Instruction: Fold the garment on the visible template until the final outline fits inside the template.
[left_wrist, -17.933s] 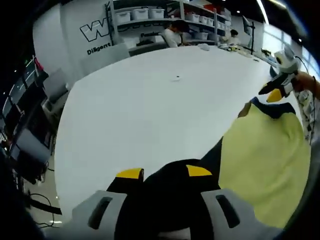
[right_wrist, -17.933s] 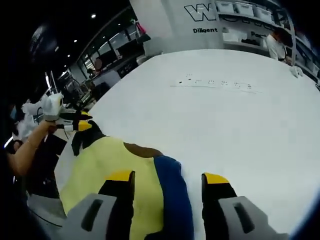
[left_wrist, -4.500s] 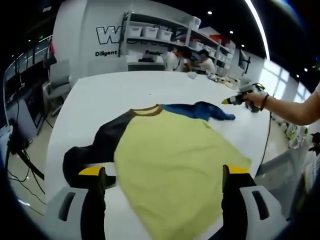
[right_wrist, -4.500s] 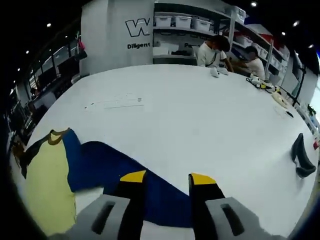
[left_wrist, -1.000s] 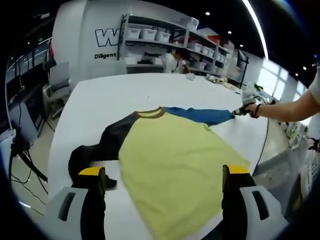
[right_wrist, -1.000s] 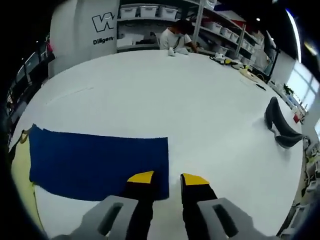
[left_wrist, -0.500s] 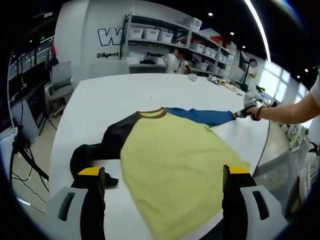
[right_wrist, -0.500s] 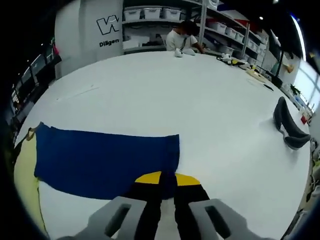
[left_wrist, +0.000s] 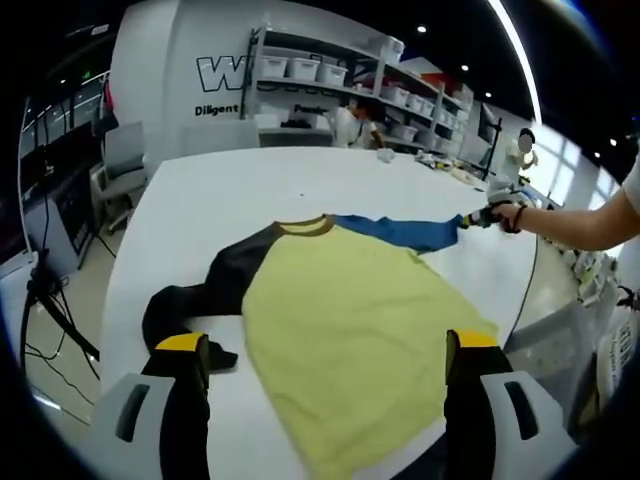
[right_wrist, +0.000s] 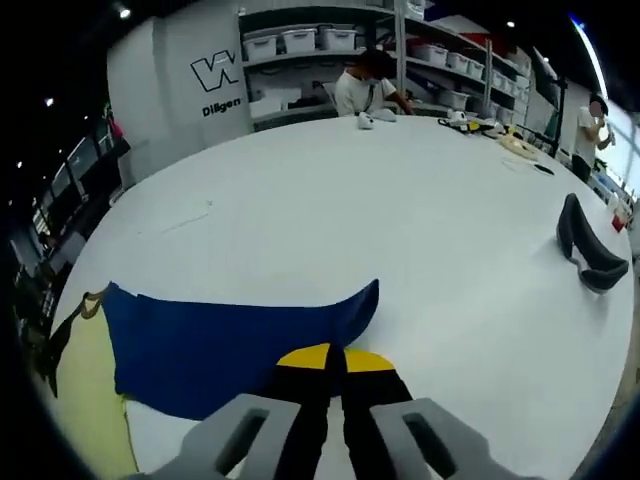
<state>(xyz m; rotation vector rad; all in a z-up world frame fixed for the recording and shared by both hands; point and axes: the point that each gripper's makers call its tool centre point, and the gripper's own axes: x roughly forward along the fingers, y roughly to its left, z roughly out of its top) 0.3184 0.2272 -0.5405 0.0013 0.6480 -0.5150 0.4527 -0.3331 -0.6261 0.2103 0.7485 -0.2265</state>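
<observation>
A yellow shirt (left_wrist: 350, 320) with one blue sleeve (right_wrist: 235, 345) and one black sleeve (left_wrist: 205, 295) lies flat on the big white table (right_wrist: 400, 220). In the left gripper view the yellow body is in the near middle of the table, the black sleeve goes to the left and bends toward the near edge, and the blue sleeve goes to the far right.

The left gripper (left_wrist: 320, 355) stands wide open above the near hem of the shirt, and there is nothing between its jaws. The right gripper (right_wrist: 333, 357) has its yellow tips pressed together on the cuff edge of the blue sleeve; the cuff corner is a little lifted next to the tips. In the left gripper view this gripper and the person's hand (left_wrist: 510, 215) are at the far right end of the sleeve.

A dark curved object (right_wrist: 590, 255) lies at the right on the table, well apart from the shirt. Far behind, a person (right_wrist: 365, 90) sits in front of shelves with white bins (right_wrist: 300, 40).
</observation>
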